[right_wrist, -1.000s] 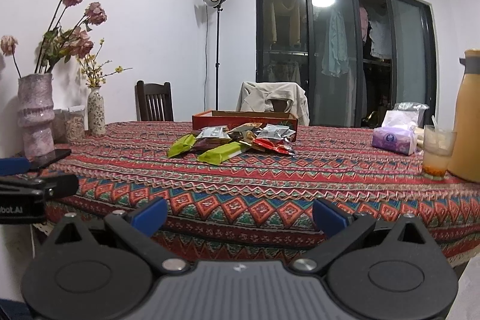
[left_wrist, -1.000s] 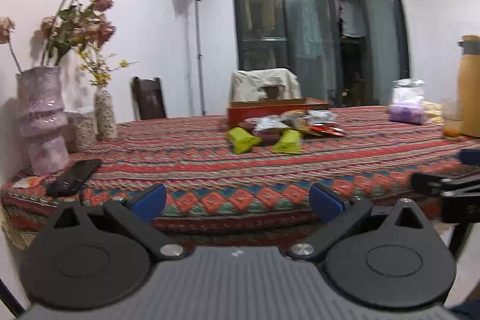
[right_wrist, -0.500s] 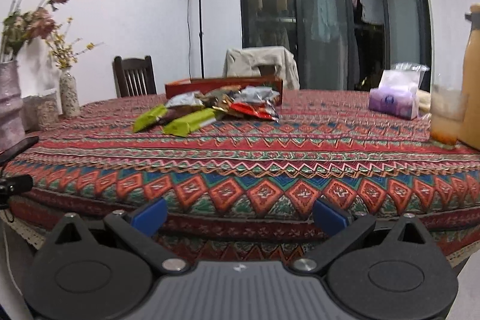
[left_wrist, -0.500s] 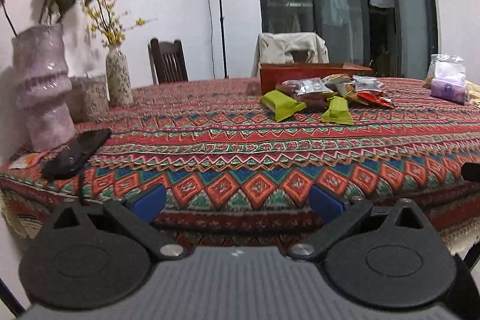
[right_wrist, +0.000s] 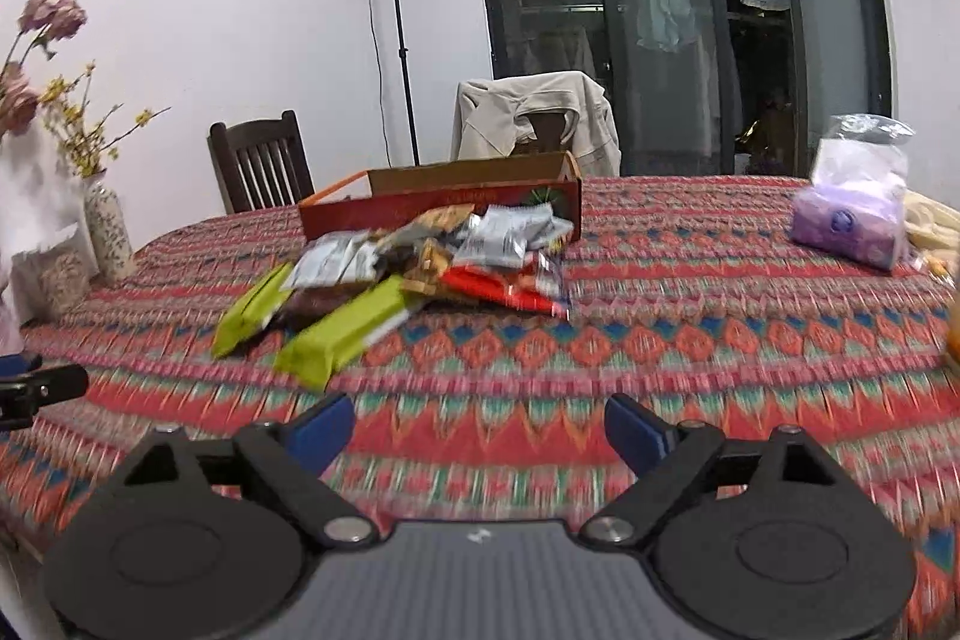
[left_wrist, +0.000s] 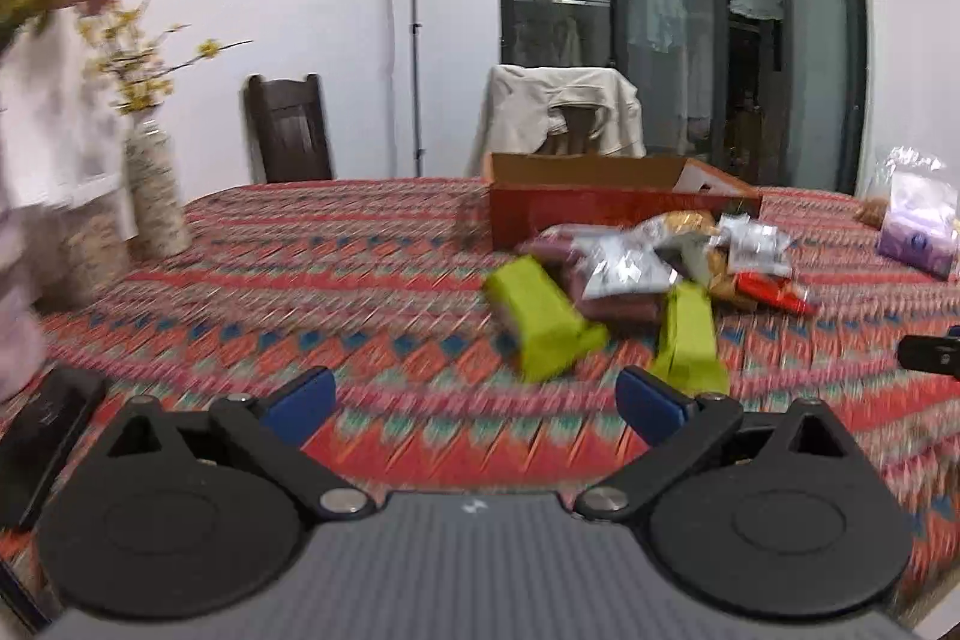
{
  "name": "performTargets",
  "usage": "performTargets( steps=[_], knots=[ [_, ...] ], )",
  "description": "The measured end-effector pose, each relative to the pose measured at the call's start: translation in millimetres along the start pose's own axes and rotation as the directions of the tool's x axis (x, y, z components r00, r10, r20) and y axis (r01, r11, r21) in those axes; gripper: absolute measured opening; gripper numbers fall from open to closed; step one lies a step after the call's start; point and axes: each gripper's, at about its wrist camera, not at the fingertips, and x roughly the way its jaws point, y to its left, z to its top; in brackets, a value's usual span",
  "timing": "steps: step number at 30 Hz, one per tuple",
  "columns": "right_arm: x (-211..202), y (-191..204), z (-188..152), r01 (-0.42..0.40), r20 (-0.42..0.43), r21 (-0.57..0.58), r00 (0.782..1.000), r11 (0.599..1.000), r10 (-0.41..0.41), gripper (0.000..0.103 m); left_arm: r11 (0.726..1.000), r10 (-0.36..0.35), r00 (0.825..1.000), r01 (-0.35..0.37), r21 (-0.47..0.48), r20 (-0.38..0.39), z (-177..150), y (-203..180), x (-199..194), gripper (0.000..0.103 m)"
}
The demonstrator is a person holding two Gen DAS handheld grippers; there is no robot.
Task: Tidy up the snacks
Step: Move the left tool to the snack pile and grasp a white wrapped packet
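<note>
Your left claw (left_wrist: 474, 397), wide open and empty, sits nearest the crinkly lime-green snack packet (left_wrist: 690, 340), which lies lengthwise ahead-right.

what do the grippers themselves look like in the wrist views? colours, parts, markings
Both match: left gripper and right gripper have blue pads on black linkage arms with silver pivot screws, two round black discs, and a grey ribbed body bearing a small white logo. No cables or sleeves visible.

Snack packets (right_wrist: 414, 274) lie heaped on the tablecloth (right_wrist: 660, 340), apparently touching the box (right_wrist: 444, 202) behind.
</note>
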Motion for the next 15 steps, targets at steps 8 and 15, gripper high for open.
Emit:
performTargets(
  steps=[8,15],
  knots=[
    [90.0,-21.1,73.1,0.011,-0.038,-0.017,0.999,1.000,-0.012,0.074,0.989,-0.121,0.991,0.126,0.083,-0.056,56.6,-41.3,99.0,0.074],
    [166.3,-12.5,110.9,0.030,-0.053,-0.075,0.998,0.997,-0.034,0.072,0.968,-0.236,0.949,0.248,0.030,-0.209,71.4,-72.4,168.1,0.072]
  ],
)
